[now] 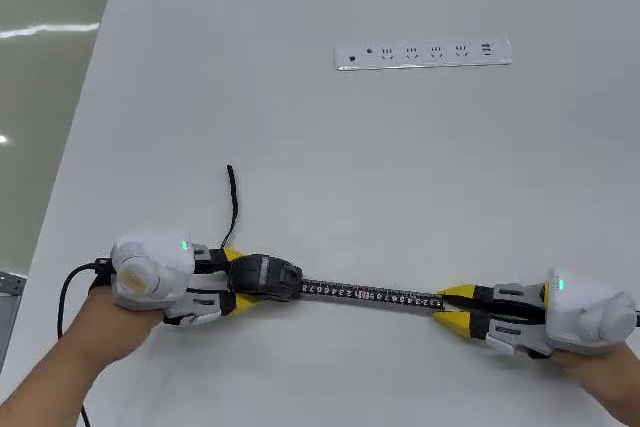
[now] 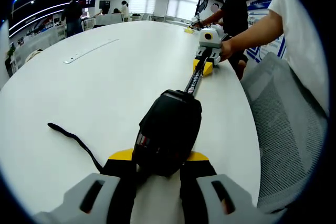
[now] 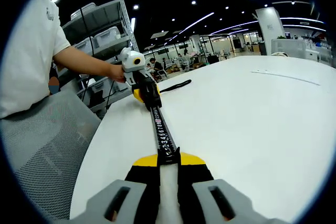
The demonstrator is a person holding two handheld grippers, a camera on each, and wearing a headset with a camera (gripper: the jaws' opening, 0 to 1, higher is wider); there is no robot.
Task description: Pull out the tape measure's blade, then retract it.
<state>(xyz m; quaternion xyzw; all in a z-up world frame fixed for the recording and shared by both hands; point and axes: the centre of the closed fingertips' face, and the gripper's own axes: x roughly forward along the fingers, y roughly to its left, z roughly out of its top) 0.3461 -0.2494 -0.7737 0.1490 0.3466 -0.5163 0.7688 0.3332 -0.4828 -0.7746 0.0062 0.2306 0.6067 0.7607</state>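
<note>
My left tongs (image 2: pixel 160 158) are clamped on the tape measure's black case (image 2: pixel 168 129). The case sits low over the white counter (image 1: pixel 400 167), on the left side of the head view, and I cannot tell whether it rests on the surface. Its wrist strap (image 2: pixel 73 140) trails loose across the counter beside it.

My right tongs (image 3: pixel 169 160) are shut on the far end of the blade (image 3: pixel 160 129), well apart from the case. Between the two the blade runs out straight and taut just above the counter, with its printed numbers facing up.

So I judge the first half of the task done, or very nearly. A good stretch of blade is out of the case, and both ends are held firmly. I could draw out more, but nothing here demands it.

The whole of the retraction is left. I would bring my right tongs back toward the case, feeding the blade in under control, and not simply let go and have it snap home.

The end hook is buried between my right pads, so I cannot make out how squarely it is gripped. I also cannot see from here whether any lock on the case is engaged.

A power strip (image 1: pixel 423 53) lies farther back on the counter, clear of the work.
</note>
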